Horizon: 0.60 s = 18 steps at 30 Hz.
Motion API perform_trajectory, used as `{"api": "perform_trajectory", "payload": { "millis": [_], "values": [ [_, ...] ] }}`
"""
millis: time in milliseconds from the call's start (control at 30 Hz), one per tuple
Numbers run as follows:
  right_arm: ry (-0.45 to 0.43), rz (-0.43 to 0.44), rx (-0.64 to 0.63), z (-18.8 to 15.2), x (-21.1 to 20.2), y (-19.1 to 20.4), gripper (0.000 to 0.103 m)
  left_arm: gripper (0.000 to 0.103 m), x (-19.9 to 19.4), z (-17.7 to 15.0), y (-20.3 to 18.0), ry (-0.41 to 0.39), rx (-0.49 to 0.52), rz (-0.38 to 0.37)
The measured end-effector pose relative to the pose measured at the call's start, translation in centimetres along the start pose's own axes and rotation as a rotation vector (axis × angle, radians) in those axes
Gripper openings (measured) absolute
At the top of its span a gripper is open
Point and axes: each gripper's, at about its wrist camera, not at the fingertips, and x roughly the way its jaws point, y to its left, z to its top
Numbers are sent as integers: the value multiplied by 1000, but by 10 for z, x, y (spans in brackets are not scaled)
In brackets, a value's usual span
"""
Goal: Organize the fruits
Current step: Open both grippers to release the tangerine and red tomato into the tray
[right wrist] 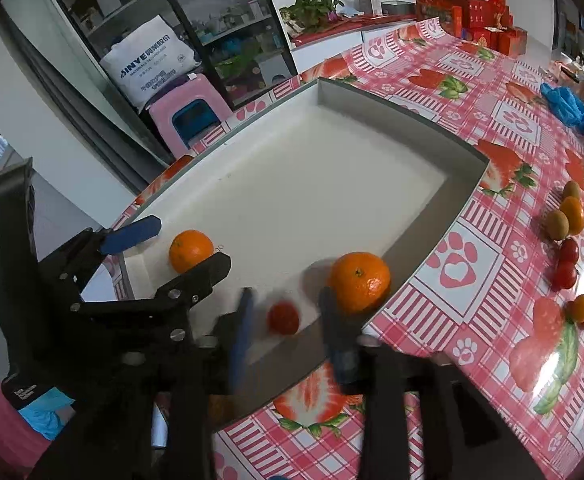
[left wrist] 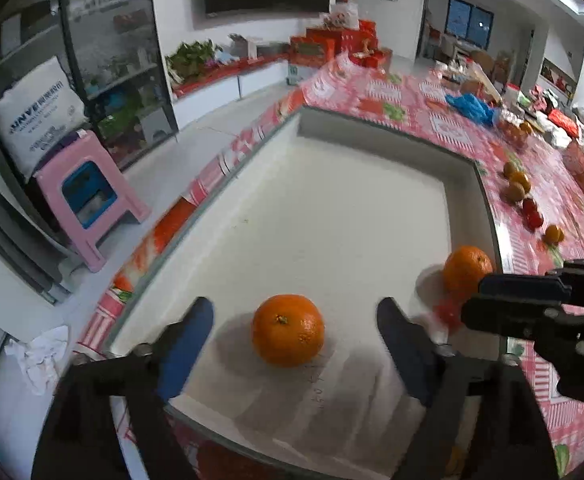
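A shallow white tray (left wrist: 488,216) (right wrist: 432,224) lies on the strawberry-print tablecloth. One orange (left wrist: 287,330) (right wrist: 191,250) rests on the tray floor between the spread fingers of my left gripper (left wrist: 296,304), which is open and clear of it. A second orange (left wrist: 467,268) (right wrist: 359,282) sits by the tray's right wall. A small red tomato (right wrist: 283,318) (left wrist: 448,312), blurred, lies between the fingers of my right gripper (right wrist: 285,298), which is open with gaps on both sides. The right gripper's blue finger (right wrist: 332,320) stands just beside the second orange.
Loose fruit lies on the cloth right of the tray: kiwis (right wrist: 557,224), cherry tomatoes (right wrist: 566,264) and small oranges (right wrist: 582,308). A blue bag (right wrist: 564,104) and red boxes (right wrist: 476,12) are farther back. A pink stool (left wrist: 87,196) stands on the floor left of the table.
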Motion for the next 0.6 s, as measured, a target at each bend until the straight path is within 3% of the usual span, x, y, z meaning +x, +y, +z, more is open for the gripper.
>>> {"api": "perform_trajectory", "payload": {
  "millis": [133,200,367,500,600],
  "values": [
    [-24,0,15,1,-7,-3,67,86,0,3,1,17,4,-2],
    [-42,6,29,0,-13,-7,77,86,-1,4,2,19,1,5],
    [-74,-6,45,0,-28,-16,85,86,-4,5,-2,42,5,23],
    [-104,-47,49,-1,-41,-25,103,86,-10,8,-9,44,9,15],
    [-131,-61,72,-4,-53,-36,103,86,-18,13,-15,44,11,2]
  ]
}}
